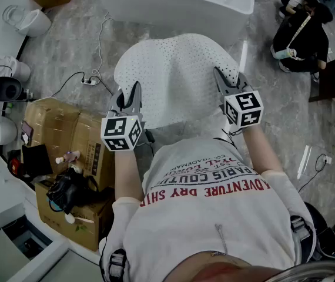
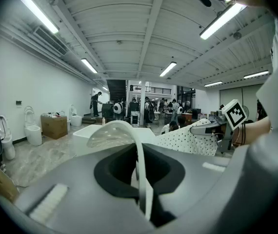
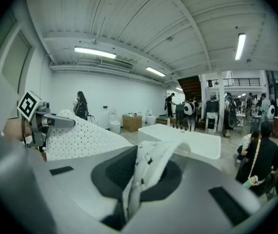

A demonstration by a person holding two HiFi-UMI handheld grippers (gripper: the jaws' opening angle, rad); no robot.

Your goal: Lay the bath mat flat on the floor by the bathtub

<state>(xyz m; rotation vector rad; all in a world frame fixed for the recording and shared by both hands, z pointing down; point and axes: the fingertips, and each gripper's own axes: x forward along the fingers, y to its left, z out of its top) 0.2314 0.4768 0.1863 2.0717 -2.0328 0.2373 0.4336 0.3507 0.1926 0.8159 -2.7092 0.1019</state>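
The white bath mat (image 1: 176,78), dotted with small holes, hangs stretched in the air between my two grippers, above the marble floor and just short of the white bathtub (image 1: 179,2). My left gripper (image 1: 133,90) is shut on the mat's left edge, and a thin fold of the mat (image 2: 140,155) shows pinched between its jaws. My right gripper (image 1: 219,75) is shut on the right edge, where a bunched fold of mat (image 3: 144,172) stands between its jaws. The bathtub (image 3: 188,138) lies ahead in both gripper views.
Cardboard boxes (image 1: 67,137) with a camera and bottles on them stand close at my left. A power strip and cable (image 1: 90,80) lie on the floor left of the mat. A crouching person (image 1: 301,34) is at the right. Toilets (image 1: 29,19) line the left wall.
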